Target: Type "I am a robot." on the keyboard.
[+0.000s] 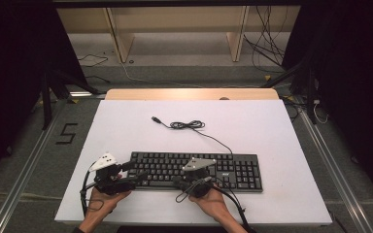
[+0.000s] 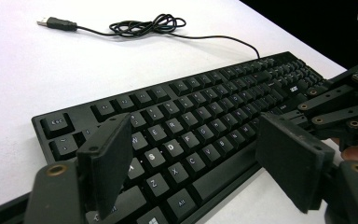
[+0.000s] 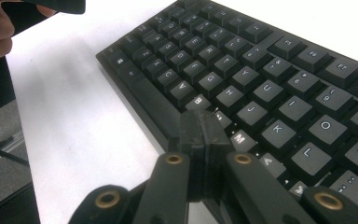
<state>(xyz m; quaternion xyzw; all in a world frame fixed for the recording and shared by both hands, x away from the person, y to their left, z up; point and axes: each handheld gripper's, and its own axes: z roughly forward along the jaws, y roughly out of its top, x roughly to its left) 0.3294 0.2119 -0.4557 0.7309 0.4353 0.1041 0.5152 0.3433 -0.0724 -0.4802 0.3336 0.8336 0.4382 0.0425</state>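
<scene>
Hands at the near edge of a white table [image 1: 126, 126] work two grippers over a black keyboard [image 1: 233, 167], seen from above. At the left, the left gripper [image 1: 128, 175] sits at the keyboard's left end, its grey plate [image 1: 104, 161] tilted up and a cable looping down past the left hand [image 1: 102, 201]. Its own view shows the two black jaws standing wide apart above the letter keys [image 2: 168, 140], nothing gripped between them, with the Esc corner [image 2: 56, 123] to their left. Toward the middle, the keyboard lies lengthwise across the near half of the table, its thin cord [image 1: 213, 138] running back to a loose coil [image 1: 187, 125] and a USB plug [image 1: 155, 119] lying on the bare surface. Farther right, the right gripper [image 1: 196, 182] rests over the keyboard's near edge, held by the right hand [image 1: 213, 204]. Its own view shows the jaws pressed flat together, empty, their joined tip just over the bottom letter row beside the space bar [image 3: 154, 100], near the M key [image 3: 241, 138]. At the far right, the number pad [image 1: 246, 172] lies untouched.
</scene>
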